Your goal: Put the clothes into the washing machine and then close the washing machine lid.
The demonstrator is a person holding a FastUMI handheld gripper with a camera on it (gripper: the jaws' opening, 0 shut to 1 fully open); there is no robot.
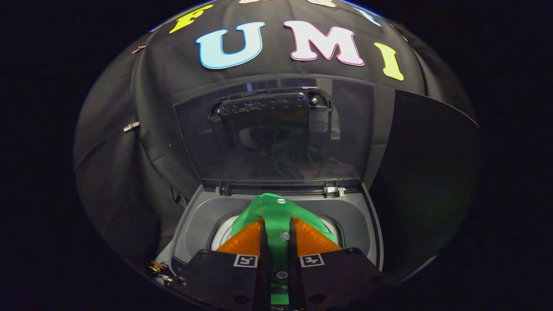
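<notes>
Gripper (276,229) nearly closed, both fingers pinching green shirt (276,207) over open drum (222,233), ready to drop. Lid (276,134) stands upright, so loading stays unblocked.

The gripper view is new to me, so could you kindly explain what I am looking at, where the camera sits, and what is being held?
The camera rides on a hand-held two-finger gripper and looks forward along its fingers, which reach in from the bottom. There is no robot arm; a person carries the tool. Clamped between the fingers is a green garment with buttons, and both fingers press on it. Just beyond and below it is a top-loading washing machine with a grey rim around the drum opening. Its tinted see-through lid stands open and upright behind the opening. The garment hangs over the opening, not yet released. Behind everything is the booth's black cloth wall.
</notes>
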